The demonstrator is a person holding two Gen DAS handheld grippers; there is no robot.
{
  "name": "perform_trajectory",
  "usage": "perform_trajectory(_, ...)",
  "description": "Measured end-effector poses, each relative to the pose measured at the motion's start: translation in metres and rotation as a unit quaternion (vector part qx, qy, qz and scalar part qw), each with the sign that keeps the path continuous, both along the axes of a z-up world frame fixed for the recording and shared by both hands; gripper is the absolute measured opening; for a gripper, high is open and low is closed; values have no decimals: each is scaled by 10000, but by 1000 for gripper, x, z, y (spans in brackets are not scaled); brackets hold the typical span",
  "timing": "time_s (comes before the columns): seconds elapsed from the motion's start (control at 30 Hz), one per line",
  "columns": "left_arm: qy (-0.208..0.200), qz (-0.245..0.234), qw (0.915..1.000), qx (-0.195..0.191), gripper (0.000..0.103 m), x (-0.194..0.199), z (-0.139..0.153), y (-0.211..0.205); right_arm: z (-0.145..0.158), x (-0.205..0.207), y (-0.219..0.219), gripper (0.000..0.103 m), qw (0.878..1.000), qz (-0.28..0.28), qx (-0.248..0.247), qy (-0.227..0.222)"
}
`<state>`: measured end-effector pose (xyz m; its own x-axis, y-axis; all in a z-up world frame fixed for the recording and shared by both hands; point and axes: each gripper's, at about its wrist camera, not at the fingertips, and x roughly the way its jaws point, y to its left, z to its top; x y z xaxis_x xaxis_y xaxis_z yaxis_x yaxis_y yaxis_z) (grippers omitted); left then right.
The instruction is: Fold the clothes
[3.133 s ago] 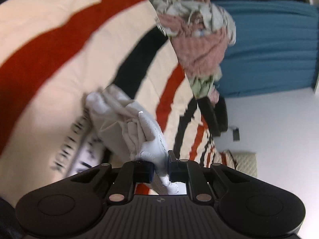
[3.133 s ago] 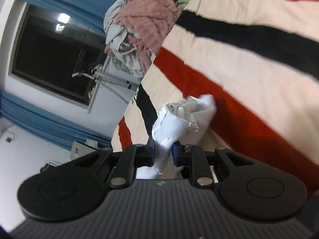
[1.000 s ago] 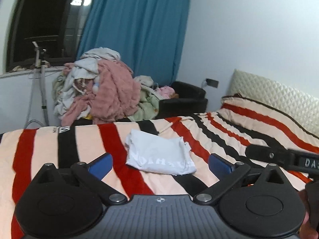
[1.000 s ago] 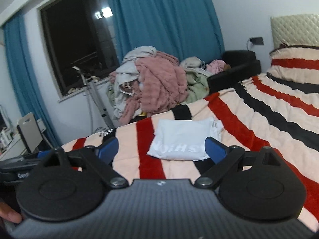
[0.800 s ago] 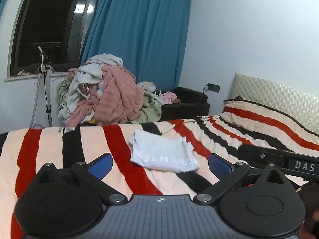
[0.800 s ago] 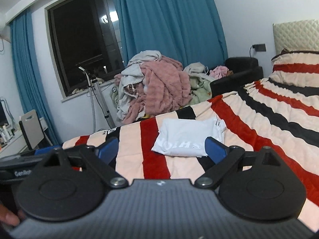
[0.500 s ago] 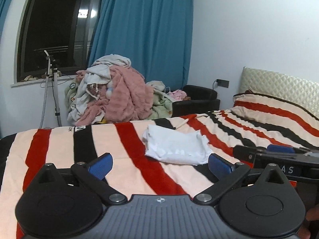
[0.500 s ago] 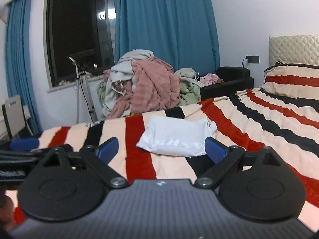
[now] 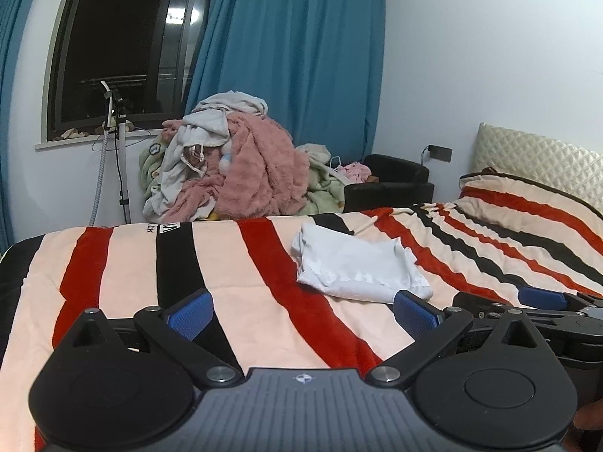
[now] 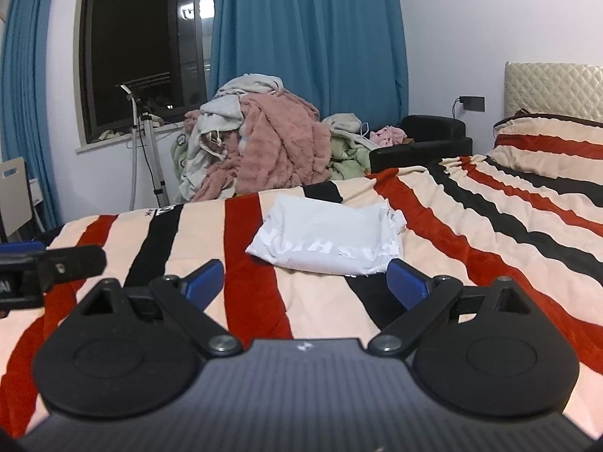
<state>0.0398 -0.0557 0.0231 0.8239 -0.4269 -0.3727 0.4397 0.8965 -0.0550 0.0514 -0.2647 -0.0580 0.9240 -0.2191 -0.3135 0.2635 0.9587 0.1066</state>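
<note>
White garment lies folded into a compact rectangle on the striped blanket, print side up, one end ragged with loose edges. Left gripper and right gripper both held back from it, tongs spread wide, nothing between them. Heap of unfolded laundry sits beyond the bed's far edge. Risks, as judged: the plush blanket could drag on the fabric if the bundle is slid, opening the fold; a pinch on the ragged end alone would likely lift one layer and unravel it.
</note>
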Motion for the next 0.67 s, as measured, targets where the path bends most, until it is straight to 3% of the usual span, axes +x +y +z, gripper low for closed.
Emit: perform_trajectory(0.67, 122, 132, 9998, 8, 102, -1, -5, -5, -2, -1, -7, 95, 9997, -71, 180, 129)
